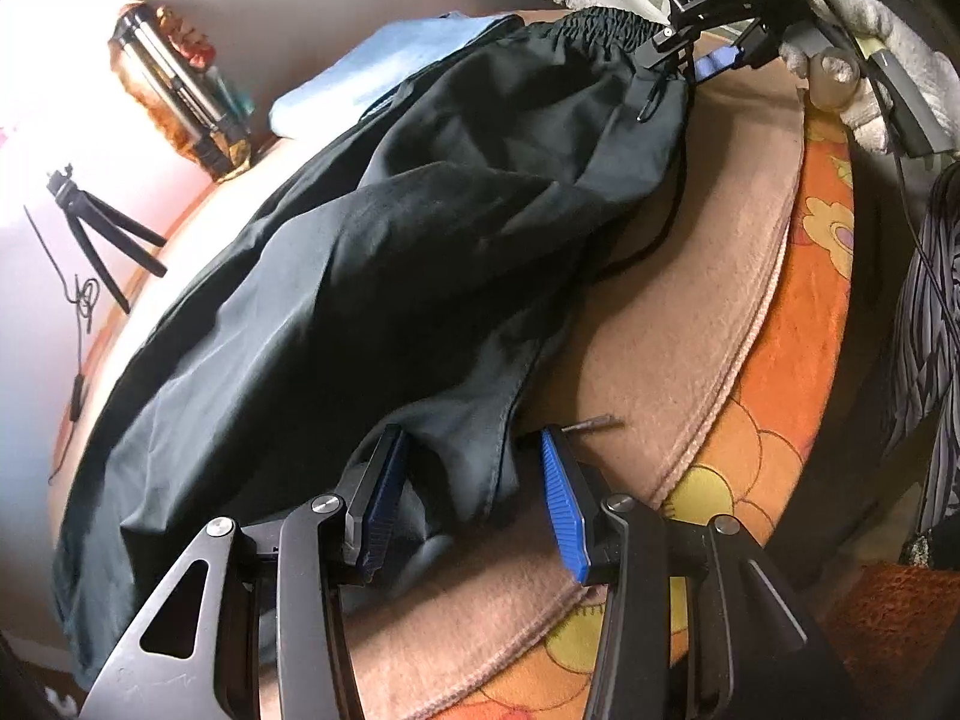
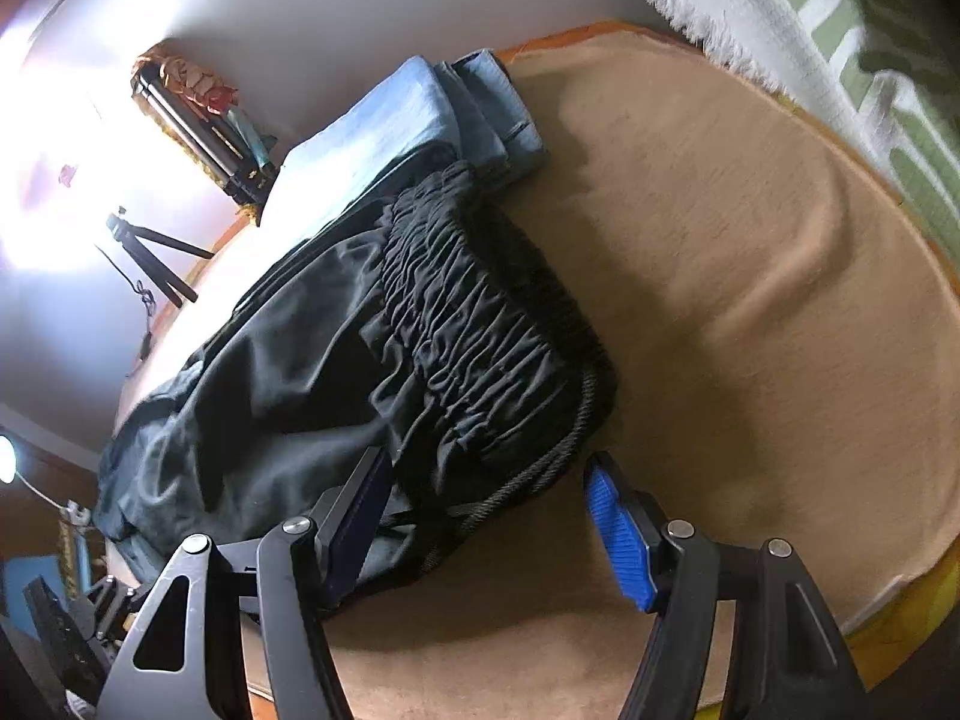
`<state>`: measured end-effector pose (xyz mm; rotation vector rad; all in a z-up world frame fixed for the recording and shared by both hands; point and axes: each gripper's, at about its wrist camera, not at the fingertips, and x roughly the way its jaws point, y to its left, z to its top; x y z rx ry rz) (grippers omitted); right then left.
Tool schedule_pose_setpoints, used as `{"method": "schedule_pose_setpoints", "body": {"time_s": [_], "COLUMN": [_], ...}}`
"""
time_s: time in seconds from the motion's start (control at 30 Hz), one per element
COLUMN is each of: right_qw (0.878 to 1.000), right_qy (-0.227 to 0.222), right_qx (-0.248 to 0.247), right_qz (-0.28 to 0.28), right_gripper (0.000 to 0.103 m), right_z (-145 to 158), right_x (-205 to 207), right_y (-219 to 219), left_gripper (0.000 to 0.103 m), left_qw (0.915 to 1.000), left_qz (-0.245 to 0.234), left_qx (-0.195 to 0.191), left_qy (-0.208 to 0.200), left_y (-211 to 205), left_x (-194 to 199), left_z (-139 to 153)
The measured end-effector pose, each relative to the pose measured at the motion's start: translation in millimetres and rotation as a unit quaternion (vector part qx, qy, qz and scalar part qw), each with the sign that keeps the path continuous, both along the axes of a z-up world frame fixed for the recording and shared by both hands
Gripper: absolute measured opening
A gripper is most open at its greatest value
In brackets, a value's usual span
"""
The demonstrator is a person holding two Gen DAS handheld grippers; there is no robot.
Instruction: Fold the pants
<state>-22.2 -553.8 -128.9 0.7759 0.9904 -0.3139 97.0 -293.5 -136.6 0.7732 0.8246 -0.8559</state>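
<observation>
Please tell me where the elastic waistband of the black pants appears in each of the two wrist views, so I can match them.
Left wrist view: the waistband is at the top, right of centre, next to the right gripper.
Right wrist view: the waistband fills the centre, just above the gripper's blue pads.
Shared landmark: the folded blue jeans lie behind the pants in both.

You are in a home bedroom: a bed with a tan blanket [image 2: 750,252], an orange cartoon sheet [image 1: 798,324], and folded jeans [image 2: 420,120] at upper left.
</observation>
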Motion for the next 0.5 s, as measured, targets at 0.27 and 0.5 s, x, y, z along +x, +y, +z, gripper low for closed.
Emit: {"method": "schedule_pose_setpoints", "body": {"time_s": [0.27, 0.5], "right_qw": [0.999, 0.997], "right_qy": [-0.028, -0.040], "right_qx": [0.033, 0.037], "right_qz": [-0.019, -0.061], "right_gripper": [0.069, 0.038], "right_z": [-9, -17], "right_x": [7, 13], "right_y": [-4, -9], "left_gripper": [0.007, 0.005], "left_qw": [0.9966, 0.9942], "left_qz": [0.003, -0.004], "left_qx": [-0.051, -0.080], "left_qy": [0.066, 0.072], "left_y": [10, 19], "left_x": [19, 15], "left_z": [8, 30]}}
